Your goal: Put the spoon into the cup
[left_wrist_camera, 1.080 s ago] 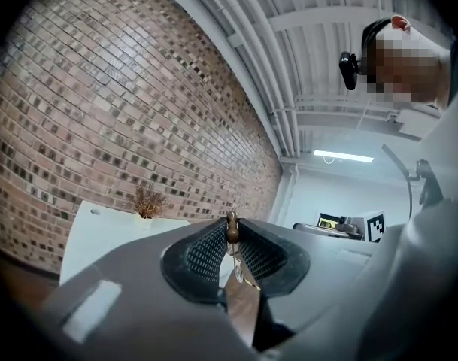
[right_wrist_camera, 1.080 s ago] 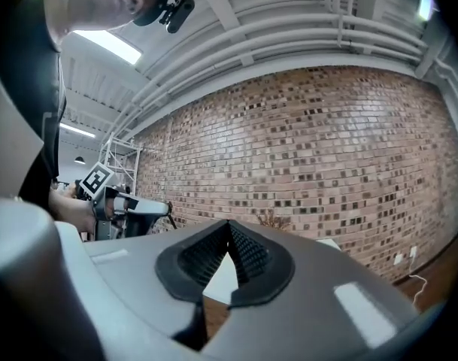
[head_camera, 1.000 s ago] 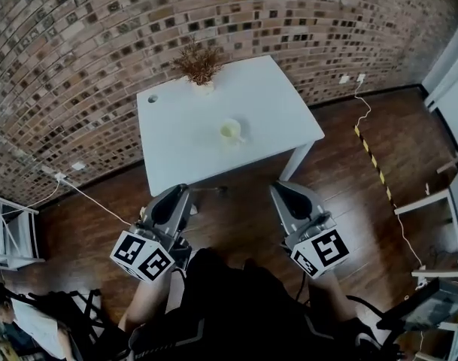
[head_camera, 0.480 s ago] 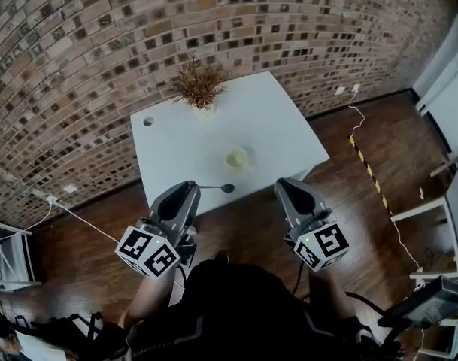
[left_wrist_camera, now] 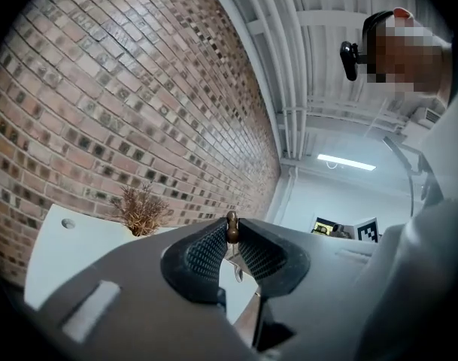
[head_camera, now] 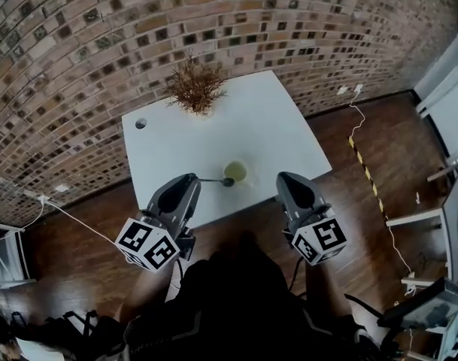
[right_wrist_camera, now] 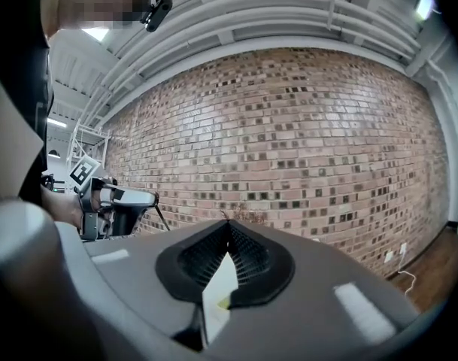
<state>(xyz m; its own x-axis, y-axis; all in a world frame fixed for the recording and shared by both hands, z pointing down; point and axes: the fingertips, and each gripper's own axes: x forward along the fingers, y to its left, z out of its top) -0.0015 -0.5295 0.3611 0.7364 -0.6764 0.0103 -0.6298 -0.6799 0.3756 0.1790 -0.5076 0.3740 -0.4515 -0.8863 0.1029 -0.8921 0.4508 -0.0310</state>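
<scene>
White worktop [head_camera: 251, 126] is seen with the cup [head_camera: 235, 172] set by its near edge. The spoon [head_camera: 213, 180] is clamped in the left tool [head_camera: 194, 180], its bowl just left of the cup. The right tool [right_wrist_camera: 229, 228] is pressed together, empty.

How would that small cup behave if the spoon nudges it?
The cup looks small and wide-mouthed, so it probably slides on the smooth white table rather than tipping. It seems light; the thin spoon could shift it.
</scene>
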